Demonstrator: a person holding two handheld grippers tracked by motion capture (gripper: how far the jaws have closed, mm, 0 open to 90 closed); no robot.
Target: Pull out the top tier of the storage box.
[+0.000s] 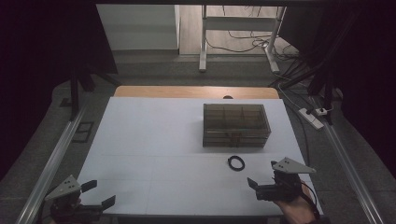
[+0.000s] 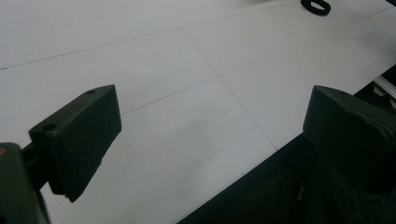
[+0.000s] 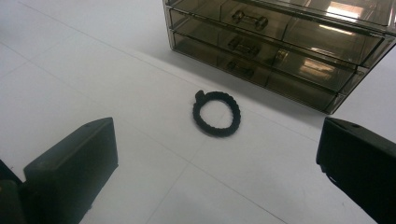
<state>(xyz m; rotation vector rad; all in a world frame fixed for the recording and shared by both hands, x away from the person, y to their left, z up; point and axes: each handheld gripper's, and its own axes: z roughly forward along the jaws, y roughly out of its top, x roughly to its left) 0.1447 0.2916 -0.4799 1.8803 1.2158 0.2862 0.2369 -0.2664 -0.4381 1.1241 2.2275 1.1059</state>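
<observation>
Nothing has been started as far as you can see here. Your left gripper [image 1: 98, 194] sits at the bench's [image 1: 154, 140] near left corner, jaws wide apart and empty; your right gripper [image 1: 263, 178] is likewise wide open, holding nothing. The black braided ring [image 3: 216, 113] lies loose just before the smoky drawer box [image 3: 280, 42], whose drawers look closed, though the tint makes that uncertain.
</observation>
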